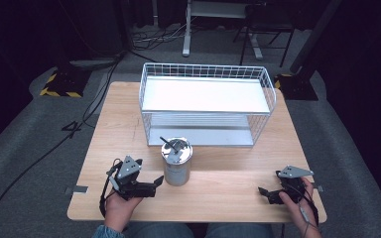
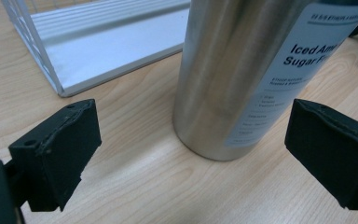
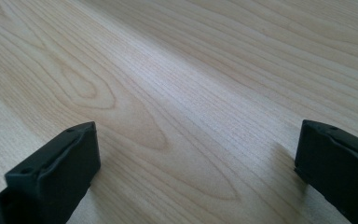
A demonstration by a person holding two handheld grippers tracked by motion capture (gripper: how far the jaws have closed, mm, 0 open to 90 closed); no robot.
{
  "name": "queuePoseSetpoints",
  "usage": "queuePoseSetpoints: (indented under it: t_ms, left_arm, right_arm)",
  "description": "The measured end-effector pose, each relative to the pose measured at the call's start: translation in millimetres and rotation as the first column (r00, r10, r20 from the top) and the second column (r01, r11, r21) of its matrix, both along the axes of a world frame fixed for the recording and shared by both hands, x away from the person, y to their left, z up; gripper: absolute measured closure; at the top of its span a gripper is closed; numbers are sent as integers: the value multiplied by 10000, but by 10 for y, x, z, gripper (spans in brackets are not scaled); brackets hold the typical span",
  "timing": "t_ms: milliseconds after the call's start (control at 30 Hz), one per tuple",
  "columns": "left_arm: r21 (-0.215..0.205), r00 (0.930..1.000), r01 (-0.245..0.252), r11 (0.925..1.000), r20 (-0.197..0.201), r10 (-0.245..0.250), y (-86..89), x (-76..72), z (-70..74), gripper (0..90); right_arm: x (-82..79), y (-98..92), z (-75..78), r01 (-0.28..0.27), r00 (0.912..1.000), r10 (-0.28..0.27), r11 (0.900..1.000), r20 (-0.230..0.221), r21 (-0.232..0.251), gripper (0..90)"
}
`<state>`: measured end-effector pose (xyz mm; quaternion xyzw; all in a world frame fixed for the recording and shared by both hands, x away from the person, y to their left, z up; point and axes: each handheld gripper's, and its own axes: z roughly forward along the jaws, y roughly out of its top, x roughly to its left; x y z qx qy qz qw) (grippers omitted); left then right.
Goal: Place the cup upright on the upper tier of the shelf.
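A silver metal can [image 1: 177, 159] with a white label stands upright on the wooden table [image 1: 114, 124], just in front of the wire rack. In the left gripper view the can [image 2: 223, 70] rises close ahead, a little right of centre, and its label reads "Iced" and "Sugar". My left gripper [image 1: 155, 184] lies just left of the can, open, jaws pointing at it without touching. The left gripper [image 2: 191, 154] has both jaws wide apart with bare wood between them. My right gripper [image 1: 267, 193] rests open near the table's front right edge. The right gripper [image 3: 196, 172] holds nothing.
A white wire two-shelf rack [image 1: 206, 101] stands at the back middle of the table; its lower shelf [image 2: 107, 42] lies just behind the can. Beyond the table are grey carpet, cables [image 1: 39, 158] and desk legs [image 1: 186, 29].
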<state>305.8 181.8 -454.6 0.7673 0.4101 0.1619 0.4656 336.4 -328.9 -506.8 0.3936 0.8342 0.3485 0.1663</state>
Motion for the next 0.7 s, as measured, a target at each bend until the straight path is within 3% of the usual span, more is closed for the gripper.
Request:
queuePoseSetpoints:
  t_ms: [500,633,700]
  left_arm:
    - [-229,9960,751,9969,508,-739,-266,120,-10,35]
    - [79,9921,1010,9949,739,-1013,-344,153,-28,31]
    - [31,9913,1107,9938,707,-1106,-387,163,-42,31]
  right_arm:
    - [0,0,0,0,10000,0,10000,1,1,0]
    - [0,0,0,0,10000,0,10000,1,3,0]
    - [0,0,0,0,10000,0,10000,1,2,0]
